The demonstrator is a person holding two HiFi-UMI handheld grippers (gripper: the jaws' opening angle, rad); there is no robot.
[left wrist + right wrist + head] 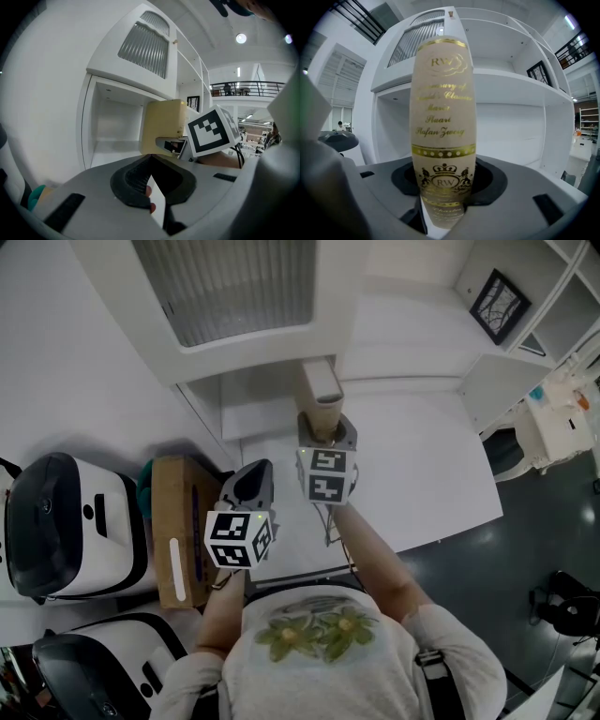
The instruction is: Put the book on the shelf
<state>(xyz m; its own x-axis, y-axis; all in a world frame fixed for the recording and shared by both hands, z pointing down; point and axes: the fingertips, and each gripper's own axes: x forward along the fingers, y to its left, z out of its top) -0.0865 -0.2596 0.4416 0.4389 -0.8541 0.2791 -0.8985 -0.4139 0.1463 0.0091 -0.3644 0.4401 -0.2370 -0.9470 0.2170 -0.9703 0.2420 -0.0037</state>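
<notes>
A cream book with gold lettering on its spine stands upright in my right gripper, whose jaws are shut on its lower end. It is held over the white table, just in front of the open lower compartment of the white shelf unit. The left gripper view shows the book beside that compartment. My left gripper hangs lower and to the left, with its jaw tips meeting and nothing between them.
A cardboard box and two white-and-black devices sit at the left. A framed picture leans on a higher shelf at the right. The white table runs right to its edge above a dark floor.
</notes>
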